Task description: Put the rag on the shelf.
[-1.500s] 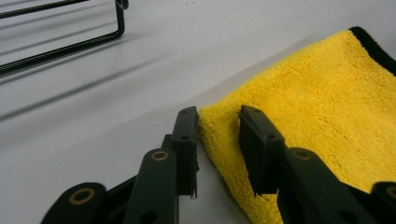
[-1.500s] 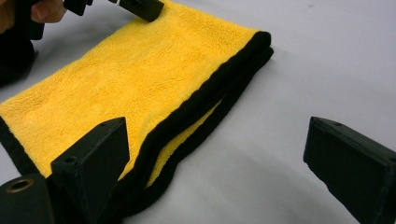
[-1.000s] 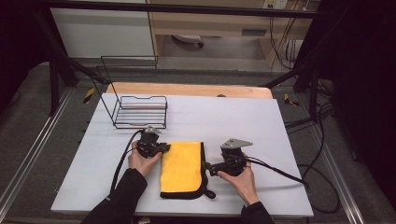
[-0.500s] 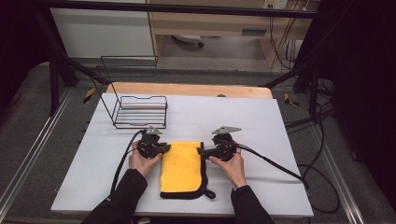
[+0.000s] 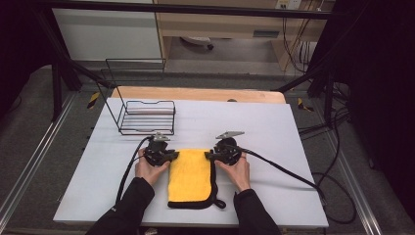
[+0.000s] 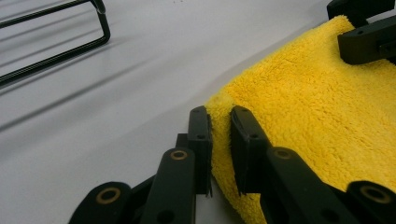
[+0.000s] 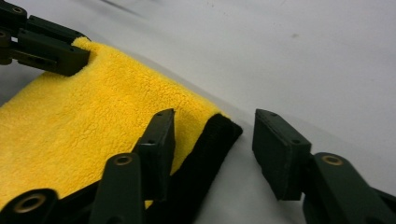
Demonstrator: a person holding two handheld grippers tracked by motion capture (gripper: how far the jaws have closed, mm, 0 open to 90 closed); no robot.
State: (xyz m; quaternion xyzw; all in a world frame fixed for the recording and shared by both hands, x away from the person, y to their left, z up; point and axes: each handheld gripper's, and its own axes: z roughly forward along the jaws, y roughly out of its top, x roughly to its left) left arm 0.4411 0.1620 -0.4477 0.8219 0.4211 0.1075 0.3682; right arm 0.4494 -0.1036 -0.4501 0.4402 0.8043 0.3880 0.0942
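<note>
- A black wire rack (image 5: 146,116) stands at the back left of the white table (image 5: 293,132), well apart from the hands.
- The left hand (image 5: 150,169) holds the left gripper (image 5: 172,156) at the cloth's far left corner. In the left gripper view its two jaws are nearly closed, and they pinch the fuzzy edge of the cloth between them.
- The yellow cloth (image 5: 190,176) lies flat on the table between the two hands. It has a black edge (image 7: 205,163).
- The right hand (image 5: 238,170) holds the right gripper (image 5: 209,155) at the cloth's far right corner. Its jaws are wide open. One is over the yellow part and one is over the bare table. The black edge sits between them.
</note>
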